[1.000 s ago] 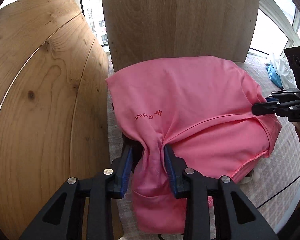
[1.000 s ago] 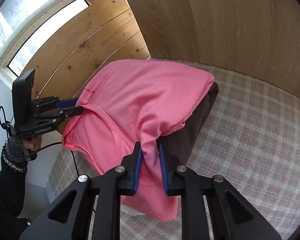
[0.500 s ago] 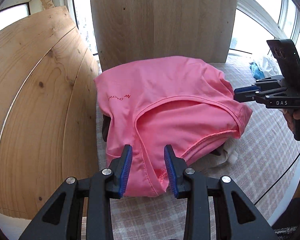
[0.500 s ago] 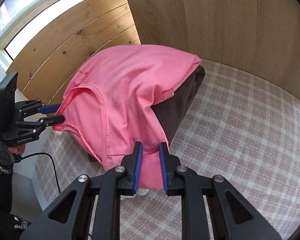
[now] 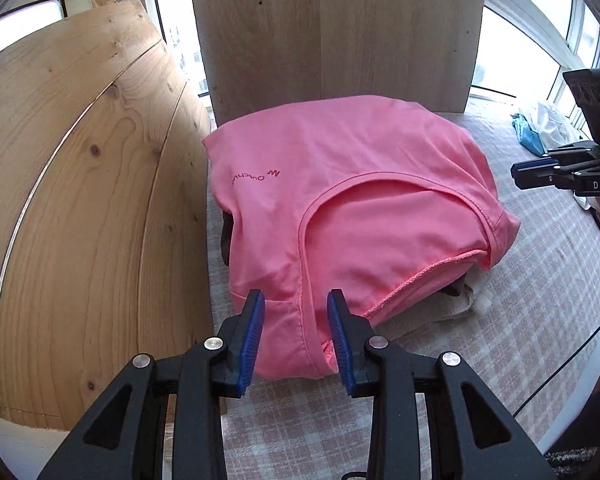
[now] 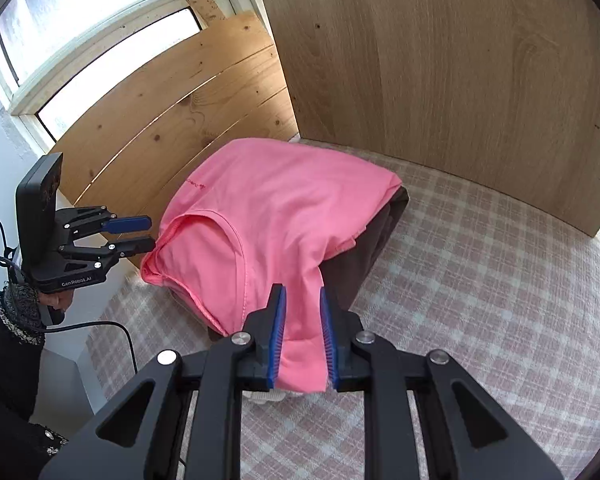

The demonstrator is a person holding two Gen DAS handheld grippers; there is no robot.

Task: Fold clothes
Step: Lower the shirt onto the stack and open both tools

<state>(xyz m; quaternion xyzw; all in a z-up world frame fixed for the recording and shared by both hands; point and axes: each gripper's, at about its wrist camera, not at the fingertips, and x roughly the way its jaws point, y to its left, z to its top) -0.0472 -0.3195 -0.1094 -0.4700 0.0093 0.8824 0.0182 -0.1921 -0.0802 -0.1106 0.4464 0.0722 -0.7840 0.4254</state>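
Pink shirt (image 5: 340,200) lies folded on a stack of clothes on the checked cloth (image 6: 480,280), in the corner by the boards (image 5: 80,200). Left gripper (image 5: 296,320) hangs just off the shirt's near edge, jaws apart, gripping nothing. Right gripper (image 6: 302,320) likewise parted, hem seen between its pads but not pinched.

Both tools are black plastic with silver screws and ribbed blue pads: the left gripper (image 6: 134,234) reads "GenRobot.AI", the right gripper (image 5: 518,171) "DAS". A black knitted sleeve (image 6: 18,320) and black cable (image 6: 100,326) sit at lower left.
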